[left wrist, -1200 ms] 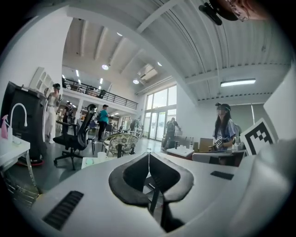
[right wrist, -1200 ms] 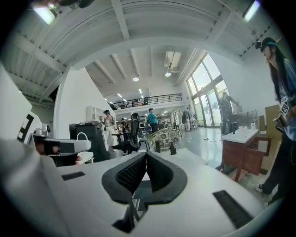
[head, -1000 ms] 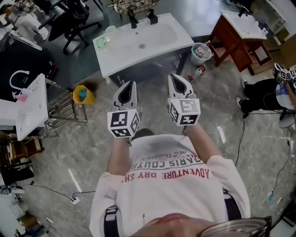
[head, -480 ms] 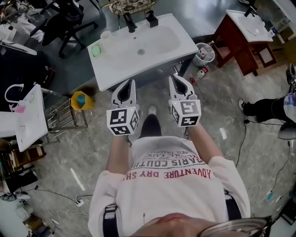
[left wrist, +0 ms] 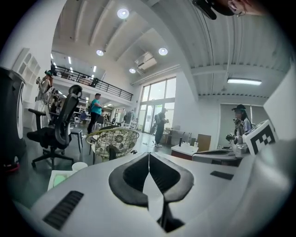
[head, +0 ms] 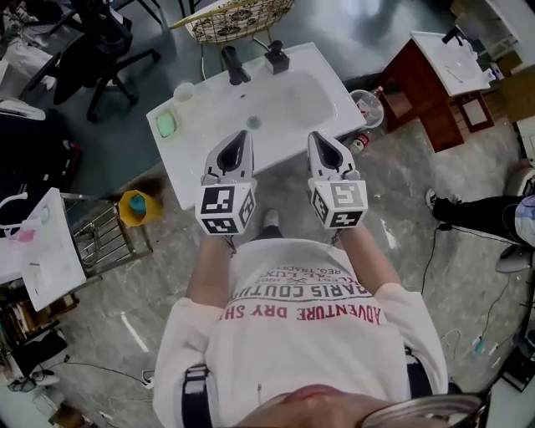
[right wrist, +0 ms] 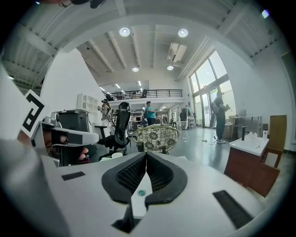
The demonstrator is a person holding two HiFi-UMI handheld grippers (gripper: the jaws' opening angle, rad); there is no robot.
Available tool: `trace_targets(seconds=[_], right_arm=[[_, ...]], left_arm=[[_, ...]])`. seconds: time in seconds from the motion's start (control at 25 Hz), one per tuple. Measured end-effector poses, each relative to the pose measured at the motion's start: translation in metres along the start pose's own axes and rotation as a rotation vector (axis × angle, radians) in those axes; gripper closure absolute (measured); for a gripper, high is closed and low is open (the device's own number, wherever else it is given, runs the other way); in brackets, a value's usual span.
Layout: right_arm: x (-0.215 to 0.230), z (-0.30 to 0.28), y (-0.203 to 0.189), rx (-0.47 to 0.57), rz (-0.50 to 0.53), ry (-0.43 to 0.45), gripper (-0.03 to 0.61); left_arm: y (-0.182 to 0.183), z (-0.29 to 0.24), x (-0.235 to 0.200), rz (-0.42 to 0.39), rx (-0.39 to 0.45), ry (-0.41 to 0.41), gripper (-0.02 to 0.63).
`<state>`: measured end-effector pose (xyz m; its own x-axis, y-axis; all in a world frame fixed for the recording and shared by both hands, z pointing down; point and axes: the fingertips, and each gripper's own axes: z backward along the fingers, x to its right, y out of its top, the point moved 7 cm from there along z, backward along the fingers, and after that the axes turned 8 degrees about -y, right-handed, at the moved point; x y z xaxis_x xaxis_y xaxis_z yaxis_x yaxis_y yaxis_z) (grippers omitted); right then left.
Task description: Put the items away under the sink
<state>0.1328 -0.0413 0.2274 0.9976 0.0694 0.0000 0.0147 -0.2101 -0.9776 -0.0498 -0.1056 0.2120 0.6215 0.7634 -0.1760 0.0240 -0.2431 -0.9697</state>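
The white sink [head: 284,104] stands ahead of me, with a black faucet [head: 234,65] and a black dispenser [head: 277,57] at its back edge. A green soap dish [head: 166,125] and a white cup [head: 184,92] sit on its left side. A white bucket with items [head: 365,107] and a small bottle [head: 358,144] are on the floor right of the sink. My left gripper [head: 240,135] [left wrist: 149,155] and right gripper [head: 321,137] [right wrist: 146,155] hover side by side over the sink's front edge. Both are shut and hold nothing. The space under the sink is hidden.
A yellow bucket [head: 136,207] and a metal rack [head: 109,238] stand on the floor at left. A wicker chair [head: 238,21] is behind the sink. A wooden cabinet with a second basin [head: 439,75] is at right, with a person's legs [head: 481,213] beyond.
I have stepped toward the sink. Both grippers, earlier short of its front edge over the floor, now hang over that edge. Their jaws stay shut.
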Motion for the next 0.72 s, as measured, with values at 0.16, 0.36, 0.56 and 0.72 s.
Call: trace_targets(seconds=[0.16,0.36,0.56,0.72], right_arm=[[0.0,-0.039,0.009,0.012,0.001,-0.006,0.554],[-0.001,-0.074,0.015,0.015,-0.001,0.026,0.554],[0.006,-0.111,0.015,0.001,0.004,0.074,0.552],[0.019,-0.145,0.017,-0.008,0.006,0.131,0.554]], left_arm=[[0.007,-0.026,-0.025,0.006,0.002,-0.015,0.591],[0.008,-0.048,-0.05,0.026,-0.019,-0.006,0.591],[0.006,-0.071,-0.066,0.049,-0.033,0.04,0.591],[0.005,-0.094,-0.073,0.052,-0.048,0.098,0.591]])
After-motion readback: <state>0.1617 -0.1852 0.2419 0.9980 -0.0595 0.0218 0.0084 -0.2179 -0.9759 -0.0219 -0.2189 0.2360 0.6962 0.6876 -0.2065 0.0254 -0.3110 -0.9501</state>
